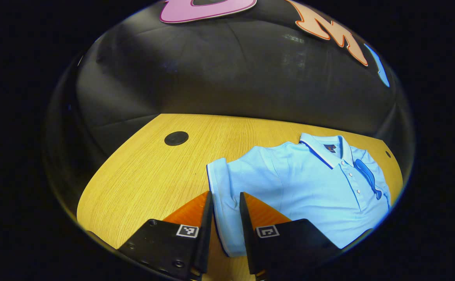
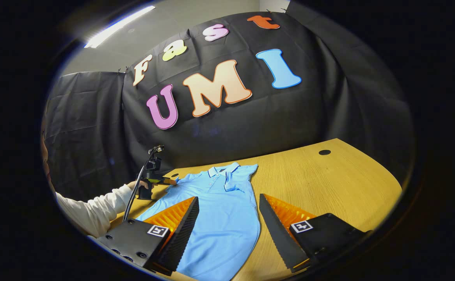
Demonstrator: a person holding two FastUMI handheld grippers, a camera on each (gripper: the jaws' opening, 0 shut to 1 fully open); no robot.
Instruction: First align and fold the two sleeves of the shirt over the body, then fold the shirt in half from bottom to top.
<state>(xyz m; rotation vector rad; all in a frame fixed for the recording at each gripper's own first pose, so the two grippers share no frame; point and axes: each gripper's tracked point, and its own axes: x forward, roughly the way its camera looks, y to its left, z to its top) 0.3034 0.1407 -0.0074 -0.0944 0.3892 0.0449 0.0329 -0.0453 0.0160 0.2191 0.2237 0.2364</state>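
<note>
On the grained wooden table (image 1: 141, 175), left gripper (image 1: 226, 203) pinches the light-blue knit polo shirt (image 1: 301, 183) by its sleeve (image 1: 221, 195); right gripper (image 2: 227, 207) hovers wide open.

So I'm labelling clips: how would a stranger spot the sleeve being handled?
On the wooden table lies a light blue polo shirt. Its sleeve sits between the left gripper fingers, edged by a dark blue cuff line; the other sleeve is already folded over the body.
</note>
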